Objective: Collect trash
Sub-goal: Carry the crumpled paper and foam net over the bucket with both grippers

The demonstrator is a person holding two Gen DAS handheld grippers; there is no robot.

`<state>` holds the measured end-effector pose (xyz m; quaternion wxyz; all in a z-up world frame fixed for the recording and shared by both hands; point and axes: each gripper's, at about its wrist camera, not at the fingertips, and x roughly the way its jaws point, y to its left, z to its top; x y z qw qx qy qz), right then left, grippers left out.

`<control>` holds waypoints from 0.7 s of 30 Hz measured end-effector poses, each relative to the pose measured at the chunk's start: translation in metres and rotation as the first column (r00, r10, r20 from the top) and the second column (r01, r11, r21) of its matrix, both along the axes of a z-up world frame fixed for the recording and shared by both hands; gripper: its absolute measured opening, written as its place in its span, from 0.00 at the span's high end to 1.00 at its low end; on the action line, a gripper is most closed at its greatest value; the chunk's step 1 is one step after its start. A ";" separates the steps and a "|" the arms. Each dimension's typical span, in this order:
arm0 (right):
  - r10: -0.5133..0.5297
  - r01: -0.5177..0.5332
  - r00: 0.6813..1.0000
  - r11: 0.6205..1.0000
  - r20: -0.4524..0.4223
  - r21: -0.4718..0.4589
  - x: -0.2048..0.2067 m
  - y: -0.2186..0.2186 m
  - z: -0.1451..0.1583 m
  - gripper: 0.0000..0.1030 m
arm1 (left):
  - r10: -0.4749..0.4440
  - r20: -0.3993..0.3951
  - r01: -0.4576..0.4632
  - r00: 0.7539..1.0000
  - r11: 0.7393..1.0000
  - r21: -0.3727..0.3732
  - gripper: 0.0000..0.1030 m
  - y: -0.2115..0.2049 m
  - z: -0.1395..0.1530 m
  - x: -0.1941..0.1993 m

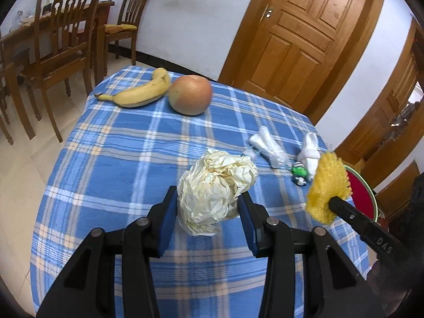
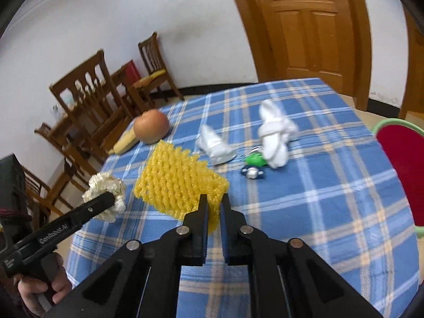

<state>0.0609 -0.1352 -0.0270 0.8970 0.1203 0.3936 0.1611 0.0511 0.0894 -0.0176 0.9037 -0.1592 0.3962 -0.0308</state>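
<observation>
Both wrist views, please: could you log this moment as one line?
left gripper: shut on crumpled paper | right gripper: shut on yellow foam net | white wrappers: on table

Both views are lit evenly by soft, diffuse indoor light, and only faint shadows are cast on the checked tablecloth (image 1: 111,164) beneath the crumpled paper ball (image 1: 216,193). Strong fisheye bending is seen at the edges — the door (image 1: 299,39) is bowed and the corners are vignetted black. Motion blur is noticed on the white wrappers (image 2: 273,137) and the small green item (image 2: 255,159), whose details can perhaps not be resolved — while the yellow foam net (image 2: 180,185) is rendered fairly sharp.
</observation>
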 end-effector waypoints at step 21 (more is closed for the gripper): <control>-0.238 0.227 0.965 0.968 0.108 0.103 -0.045 -0.102 0.030 0.91 | -0.204 0.034 0.205 0.978 0.979 -0.010 0.56 -0.087 0.024 0.006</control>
